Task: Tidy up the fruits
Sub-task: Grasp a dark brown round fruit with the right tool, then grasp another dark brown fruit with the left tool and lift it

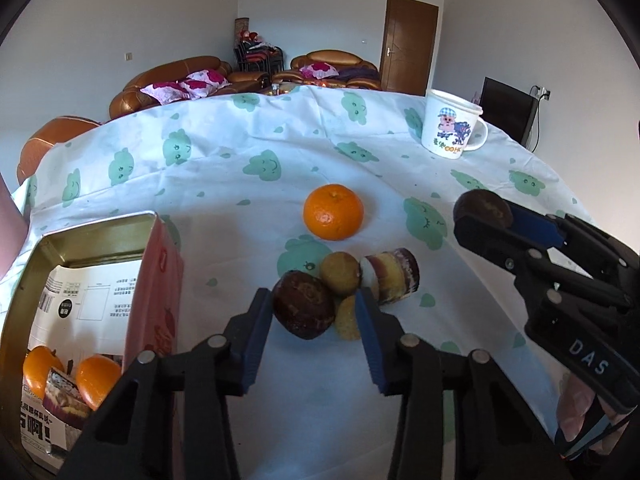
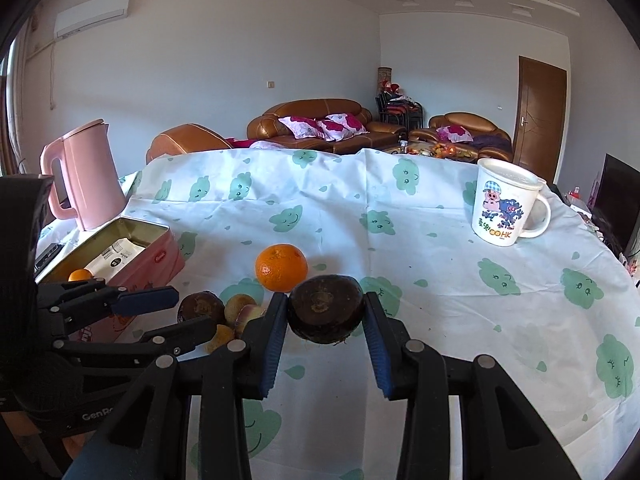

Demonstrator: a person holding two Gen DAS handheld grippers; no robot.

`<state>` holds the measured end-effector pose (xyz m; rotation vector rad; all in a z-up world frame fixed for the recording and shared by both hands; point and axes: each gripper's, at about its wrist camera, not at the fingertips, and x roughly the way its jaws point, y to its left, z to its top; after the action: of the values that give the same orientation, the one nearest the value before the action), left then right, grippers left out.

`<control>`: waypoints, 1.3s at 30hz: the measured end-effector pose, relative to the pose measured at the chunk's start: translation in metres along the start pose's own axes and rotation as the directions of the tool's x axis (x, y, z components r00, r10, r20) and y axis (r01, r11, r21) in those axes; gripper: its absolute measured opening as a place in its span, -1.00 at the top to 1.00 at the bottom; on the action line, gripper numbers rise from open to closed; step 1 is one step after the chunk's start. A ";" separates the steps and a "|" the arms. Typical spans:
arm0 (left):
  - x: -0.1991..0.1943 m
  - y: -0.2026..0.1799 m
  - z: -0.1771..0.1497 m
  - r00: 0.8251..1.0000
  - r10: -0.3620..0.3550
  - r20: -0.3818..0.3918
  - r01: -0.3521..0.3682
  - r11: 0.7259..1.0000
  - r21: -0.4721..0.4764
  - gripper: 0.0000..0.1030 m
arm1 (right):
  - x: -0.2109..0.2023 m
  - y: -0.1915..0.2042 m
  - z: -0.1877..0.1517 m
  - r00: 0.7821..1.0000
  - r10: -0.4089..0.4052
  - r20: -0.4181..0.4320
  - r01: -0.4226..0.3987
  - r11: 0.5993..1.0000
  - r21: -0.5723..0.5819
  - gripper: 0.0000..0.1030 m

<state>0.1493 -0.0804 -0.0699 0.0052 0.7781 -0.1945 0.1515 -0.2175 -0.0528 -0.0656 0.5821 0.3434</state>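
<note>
Black-framed with blue pads, the right gripper (image 2: 325,316) fills the lower centre of the right wrist view, its fingers clamped on a dark brown round fruit (image 2: 326,308) with a dull, rough skin and a pale scar on its face, held above the bench (image 2: 460,320). At lower centre of the left wrist view the left gripper (image 1: 316,312) straddles a second dark brown fruit (image 1: 303,309); its left pad touches the skin, the right pad sits just beside a small yellowish fruit (image 1: 349,317), so whether it truly grips cannot be told. Another yellowish-brown fruit (image 1: 340,273) and a layered cake cup (image 1: 394,280) on its side touch that cluster. At lower left a pink tin (image 1: 154,280) stands open, holding two oranges (image 1: 96,380) and a wrapped cake. Farther up the cloth lies a glossy orange (image 1: 333,211) with a pitted peel, apart from the pile. Toward the upper right stands a white cartoon mug (image 1: 452,124); a pink kettle (image 2: 86,176) stands at the left in the right wrist view.
</note>
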 end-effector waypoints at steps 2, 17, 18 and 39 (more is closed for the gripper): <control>0.003 0.001 0.002 1.000 0.005 -0.002 -0.005 1.000 -0.003 0.13 | 0.000 0.000 0.000 1.000 0.005 -0.002 -0.005 1.000 0.001 0.22; 0.007 0.009 0.005 1.000 -0.015 -0.009 0.015 0.998 -0.053 0.39 | 0.004 0.001 -0.001 1.000 0.012 -0.016 -0.012 1.000 -0.013 0.22; 0.005 0.009 0.004 1.000 -0.014 -0.004 0.014 0.999 -0.051 0.47 | 0.004 0.000 -0.001 1.000 0.013 -0.013 -0.013 1.000 -0.009 0.22; 0.024 0.009 0.002 0.994 -0.024 -0.105 0.020 0.999 -0.036 0.30 | -0.002 -0.003 0.000 1.000 0.027 0.014 -0.027 0.999 0.019 0.22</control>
<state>0.1691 -0.0758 -0.0858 -0.0265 0.8871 -0.2029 0.1507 -0.2215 -0.0518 -0.0374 0.5728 0.3642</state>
